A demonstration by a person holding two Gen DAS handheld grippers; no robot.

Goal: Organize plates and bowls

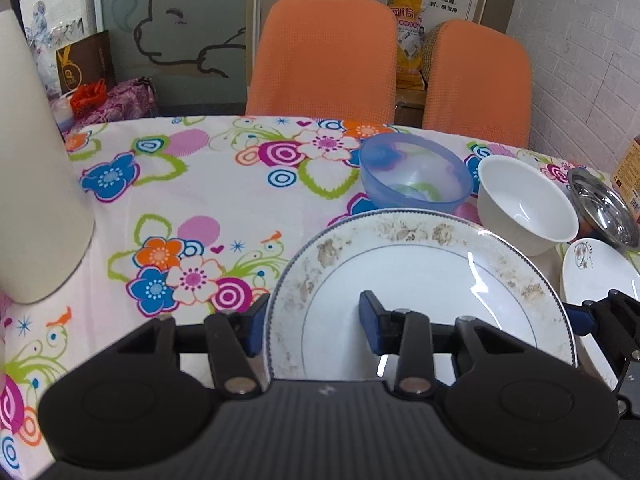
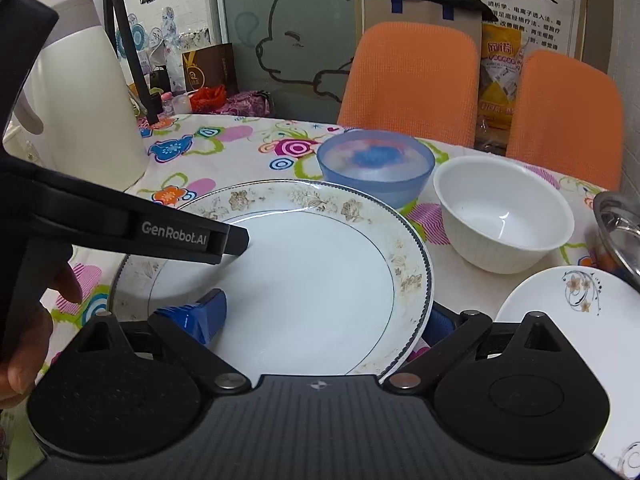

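A large white plate with a brown flower rim (image 1: 420,276) (image 2: 312,272) lies on the flowered tablecloth (image 1: 200,200). My left gripper (image 1: 312,326) is open and straddles its left rim, one blue finger outside and one over the well. My right gripper (image 2: 318,320) is open wide across its right rim, the left finger on the plate and the right finger tucked beside the edge. Behind the plate stand a translucent blue bowl (image 1: 416,176) (image 2: 376,168) and a white bowl (image 1: 524,204) (image 2: 504,216). A small flower-print plate (image 1: 600,272) (image 2: 568,320) lies to the right.
A steel bowl (image 1: 604,208) (image 2: 620,228) leans at the far right. A tall white jug (image 1: 36,184) (image 2: 88,112) stands at the left. Two orange chairs (image 1: 324,56) (image 2: 412,76) back the table's far edge. A hand (image 2: 24,344) holds the left gripper.
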